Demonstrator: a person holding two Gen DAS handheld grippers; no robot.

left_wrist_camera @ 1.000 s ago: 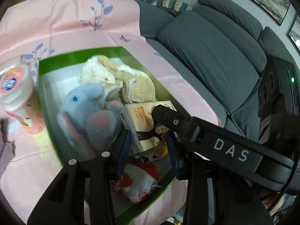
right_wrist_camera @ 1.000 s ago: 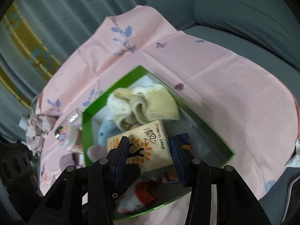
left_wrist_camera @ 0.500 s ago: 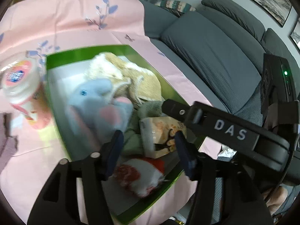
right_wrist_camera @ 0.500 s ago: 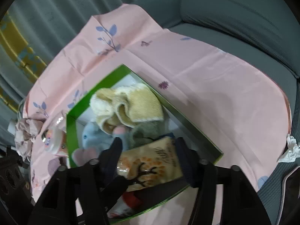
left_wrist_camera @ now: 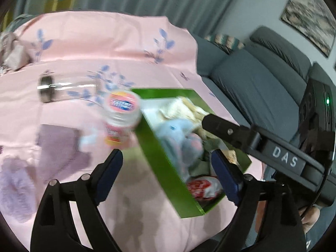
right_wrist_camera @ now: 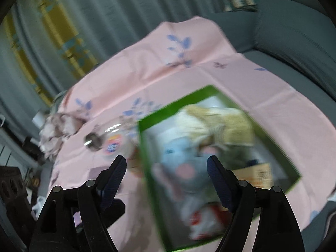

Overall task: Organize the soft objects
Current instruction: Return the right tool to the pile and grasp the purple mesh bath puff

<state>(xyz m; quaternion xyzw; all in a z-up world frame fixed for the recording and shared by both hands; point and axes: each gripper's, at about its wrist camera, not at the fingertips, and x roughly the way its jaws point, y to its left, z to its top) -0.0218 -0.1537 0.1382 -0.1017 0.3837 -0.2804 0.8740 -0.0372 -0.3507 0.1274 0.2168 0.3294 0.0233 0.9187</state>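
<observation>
A green box [left_wrist_camera: 159, 159] on the pink cloth holds a blue plush elephant [left_wrist_camera: 180, 134], a cream knitted item [left_wrist_camera: 184, 109], a tissue pack [right_wrist_camera: 258, 174] and a red-and-white soft item [left_wrist_camera: 201, 187]. It shows blurred in the right wrist view [right_wrist_camera: 147, 168]. My left gripper [left_wrist_camera: 168, 176] is open and empty above the box's near edge. My right gripper [right_wrist_camera: 167, 178] is open and empty over the elephant [right_wrist_camera: 180, 159]. Purple cloths [left_wrist_camera: 58, 147] lie on the cloth to the left.
A round tub with a pink-and-blue lid [left_wrist_camera: 121, 113] stands beside the box. A clear glass jar [left_wrist_camera: 67, 88] lies behind it. A crumpled cloth [right_wrist_camera: 56, 128] sits at the far left edge. A grey sofa [left_wrist_camera: 262, 79] is to the right.
The right gripper has let go of the tissue pack, which now lies in the box. Both grippers have opened wide and pulled back and to the left.
</observation>
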